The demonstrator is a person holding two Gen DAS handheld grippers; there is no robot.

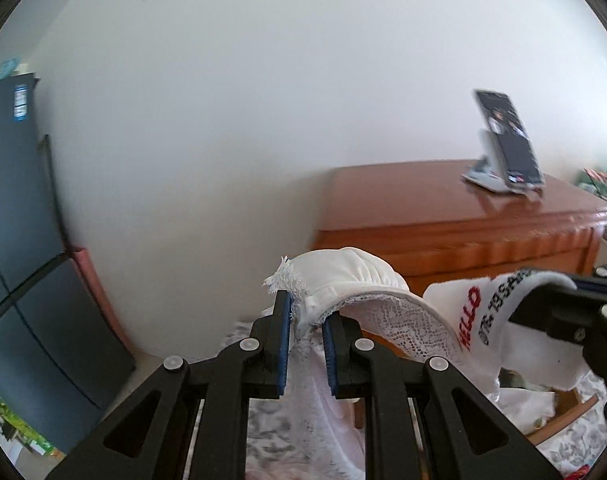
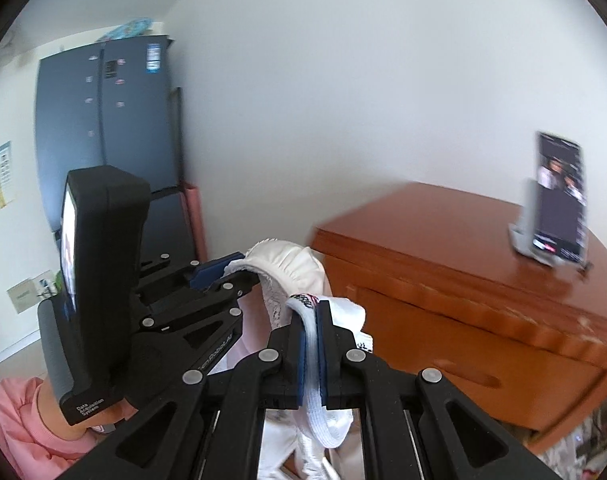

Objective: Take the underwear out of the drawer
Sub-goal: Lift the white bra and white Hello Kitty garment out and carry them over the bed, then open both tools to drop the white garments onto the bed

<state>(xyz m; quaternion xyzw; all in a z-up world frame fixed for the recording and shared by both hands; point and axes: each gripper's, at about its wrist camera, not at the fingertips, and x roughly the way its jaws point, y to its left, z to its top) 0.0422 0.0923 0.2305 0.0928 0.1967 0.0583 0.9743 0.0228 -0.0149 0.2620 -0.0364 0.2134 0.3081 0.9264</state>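
Clearly the lifting-out step: left gripper (image 1: 306,320) nearly closed, pinching white lace underwear (image 1: 343,280); right gripper (image 2: 314,336) clamped tight on its printed waistband (image 2: 312,344). Both hold it raised beside the dresser (image 2: 463,280). Next, carry it clear.

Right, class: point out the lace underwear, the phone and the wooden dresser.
lace underwear (image 1: 343,276), left wrist view, white gathered fabric.
phone (image 1: 511,140), left wrist view, dark screen.
wooden dresser (image 2: 443,248), right wrist view, bare top.

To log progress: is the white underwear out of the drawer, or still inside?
Out. The white underwear hangs in the air between the left gripper and right gripper, above the wooden dresser's front.
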